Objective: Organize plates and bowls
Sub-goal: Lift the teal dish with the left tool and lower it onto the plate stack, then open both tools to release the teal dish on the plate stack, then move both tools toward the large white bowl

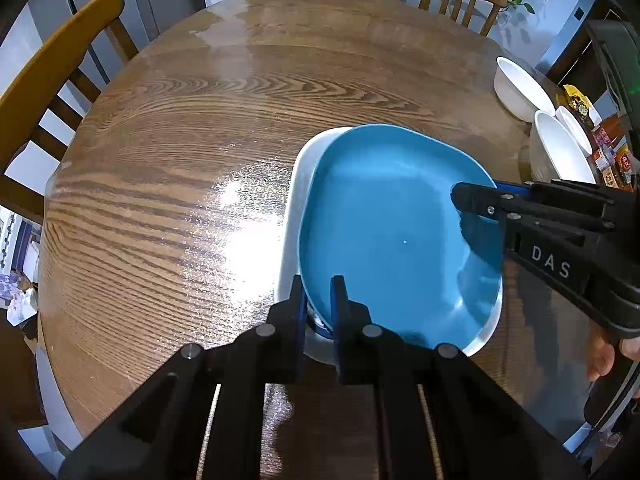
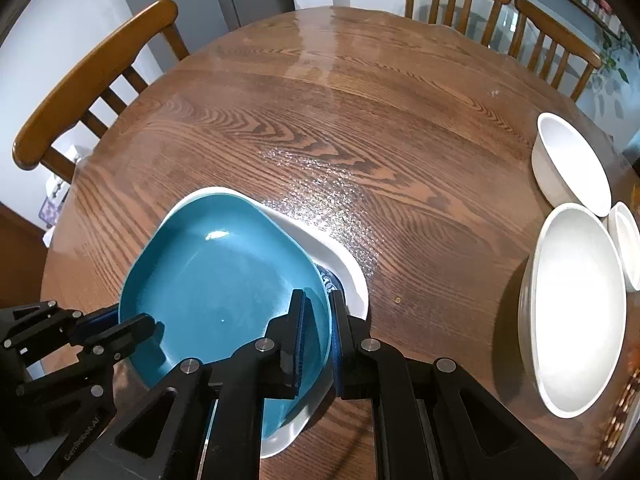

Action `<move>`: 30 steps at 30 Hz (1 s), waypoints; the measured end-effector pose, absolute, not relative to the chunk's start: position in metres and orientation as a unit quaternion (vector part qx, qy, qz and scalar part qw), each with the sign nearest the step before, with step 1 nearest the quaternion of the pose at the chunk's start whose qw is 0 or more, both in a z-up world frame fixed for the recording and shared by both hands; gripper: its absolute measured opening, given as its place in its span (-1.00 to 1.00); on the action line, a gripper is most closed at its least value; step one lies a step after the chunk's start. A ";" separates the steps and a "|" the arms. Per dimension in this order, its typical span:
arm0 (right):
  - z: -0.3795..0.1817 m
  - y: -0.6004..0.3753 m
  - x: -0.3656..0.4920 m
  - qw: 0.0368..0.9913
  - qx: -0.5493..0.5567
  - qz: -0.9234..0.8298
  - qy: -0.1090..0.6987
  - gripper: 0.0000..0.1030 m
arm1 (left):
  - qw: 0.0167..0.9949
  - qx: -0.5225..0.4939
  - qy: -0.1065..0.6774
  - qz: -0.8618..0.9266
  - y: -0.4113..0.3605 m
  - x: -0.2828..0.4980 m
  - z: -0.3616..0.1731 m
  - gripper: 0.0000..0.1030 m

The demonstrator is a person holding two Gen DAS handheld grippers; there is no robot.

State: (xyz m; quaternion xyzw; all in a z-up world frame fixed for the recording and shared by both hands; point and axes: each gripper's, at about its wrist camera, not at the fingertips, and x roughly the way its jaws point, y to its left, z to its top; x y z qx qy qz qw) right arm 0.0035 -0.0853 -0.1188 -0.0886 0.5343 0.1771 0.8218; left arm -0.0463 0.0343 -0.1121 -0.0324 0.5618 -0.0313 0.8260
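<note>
Left wrist view: left gripper [image 1: 318, 300] and right gripper [image 2: 318, 312] each pinch blue plate [image 1: 392, 232] rim.

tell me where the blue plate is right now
The blue plate sits atop a white plate on the near side of the wooden table, gripped at opposite rims by the left gripper and right gripper.

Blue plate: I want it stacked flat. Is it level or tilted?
Tilted. The blue plate is gripped at opposite rims, its right edge raised above the white plate.
</note>
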 end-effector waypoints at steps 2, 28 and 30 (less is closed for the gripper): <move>-0.117 -0.085 0.003 0.825 -0.092 0.175 0.530 -0.80 | 0.826 -0.033 0.562 -0.030 0.035 -0.046 -0.112 -0.81; -0.062 -0.114 -0.034 0.879 -0.044 0.156 0.448 0.05 | 0.849 -0.020 0.527 0.015 0.042 -0.052 -0.081 0.63; -0.058 -0.118 -0.039 0.884 -0.039 0.149 0.441 0.22 | 0.849 -0.018 0.528 0.015 0.039 -0.052 -0.081 0.65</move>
